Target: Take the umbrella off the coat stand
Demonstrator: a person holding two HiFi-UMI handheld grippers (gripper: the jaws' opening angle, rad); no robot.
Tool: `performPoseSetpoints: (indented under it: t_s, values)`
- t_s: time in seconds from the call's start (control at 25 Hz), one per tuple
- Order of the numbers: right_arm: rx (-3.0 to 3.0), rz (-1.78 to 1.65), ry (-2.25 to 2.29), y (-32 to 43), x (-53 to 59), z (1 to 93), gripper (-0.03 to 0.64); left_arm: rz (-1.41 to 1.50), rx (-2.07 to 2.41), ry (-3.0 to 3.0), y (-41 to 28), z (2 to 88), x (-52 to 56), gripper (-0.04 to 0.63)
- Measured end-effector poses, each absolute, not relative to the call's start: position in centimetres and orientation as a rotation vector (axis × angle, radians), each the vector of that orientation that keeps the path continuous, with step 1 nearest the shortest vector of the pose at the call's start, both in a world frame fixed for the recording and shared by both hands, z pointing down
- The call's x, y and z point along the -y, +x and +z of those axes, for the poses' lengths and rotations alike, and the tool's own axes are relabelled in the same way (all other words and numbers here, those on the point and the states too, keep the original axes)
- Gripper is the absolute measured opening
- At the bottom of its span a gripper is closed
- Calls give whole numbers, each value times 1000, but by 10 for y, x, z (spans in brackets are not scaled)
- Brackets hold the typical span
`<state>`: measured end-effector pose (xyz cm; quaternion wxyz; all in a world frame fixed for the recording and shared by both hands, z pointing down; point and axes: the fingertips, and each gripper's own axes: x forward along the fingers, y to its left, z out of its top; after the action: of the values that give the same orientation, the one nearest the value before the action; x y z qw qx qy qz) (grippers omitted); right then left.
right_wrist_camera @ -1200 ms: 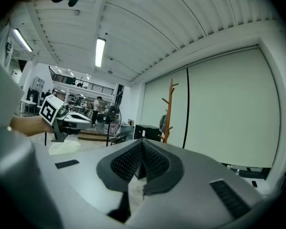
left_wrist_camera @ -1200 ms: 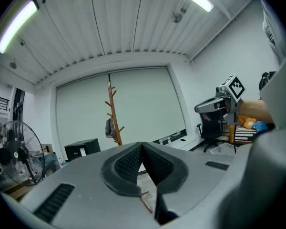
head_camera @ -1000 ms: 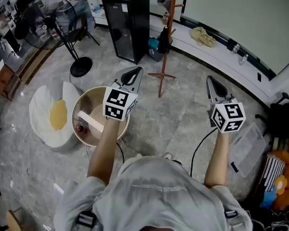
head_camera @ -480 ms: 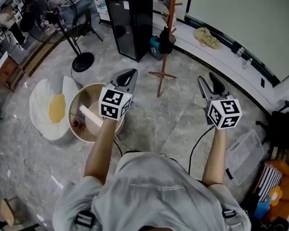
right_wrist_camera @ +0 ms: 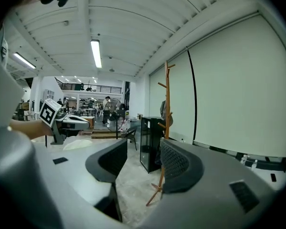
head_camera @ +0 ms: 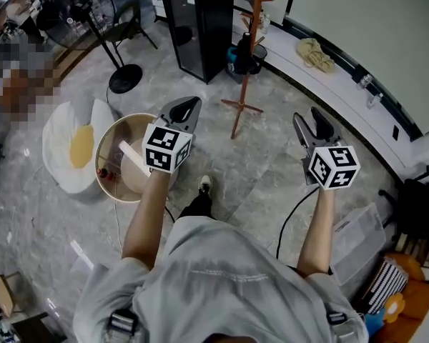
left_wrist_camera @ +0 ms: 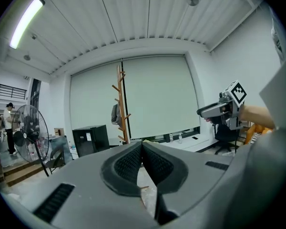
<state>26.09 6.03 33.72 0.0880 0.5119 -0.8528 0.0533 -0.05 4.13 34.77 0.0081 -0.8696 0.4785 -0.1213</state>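
A wooden coat stand [head_camera: 246, 41] rises at the far side of the floor, in front of the window wall. A dark folded bundle [head_camera: 244, 57], seemingly the umbrella, hangs halfway up it. A grey item [left_wrist_camera: 115, 113] hangs higher on the pegs. My left gripper [head_camera: 186, 106] is shut and holds nothing, a good way short of the stand and left of it. My right gripper [head_camera: 313, 124] is to the stand's right, also well short; its jaws are opening with nothing between them. The stand [right_wrist_camera: 166, 128] shows past the right gripper's jaws.
A black cabinet [head_camera: 197, 20] stands just left of the stand, with a pedestal fan [head_camera: 93, 20] further left. A round basin [head_camera: 113, 184] and a white and yellow cushion [head_camera: 71, 148] lie under my left arm. A clear plastic box [head_camera: 357, 238] and clutter sit at the right.
The person has stepped forward, and both grippers have come closer to the coat stand. The right gripper's jaws were together and now stand apart. The left gripper stays shut.
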Motion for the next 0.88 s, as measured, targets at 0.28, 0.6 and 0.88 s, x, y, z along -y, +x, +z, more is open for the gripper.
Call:
performPoseSetpoints:
  t_s: [0.28, 0.6, 0.88]
  values:
    - [2508, 158, 1539, 266, 7, 350, 206, -356, -1526, -2723, -7, 370, 31, 15]
    - [2434, 237, 1500, 247, 134, 361, 222, -370, -1575, -2735, -32, 393, 177, 15]
    - [2370, 310, 1480, 219, 254, 395, 241, -391, -1576, -2783, -53, 410, 285, 15]
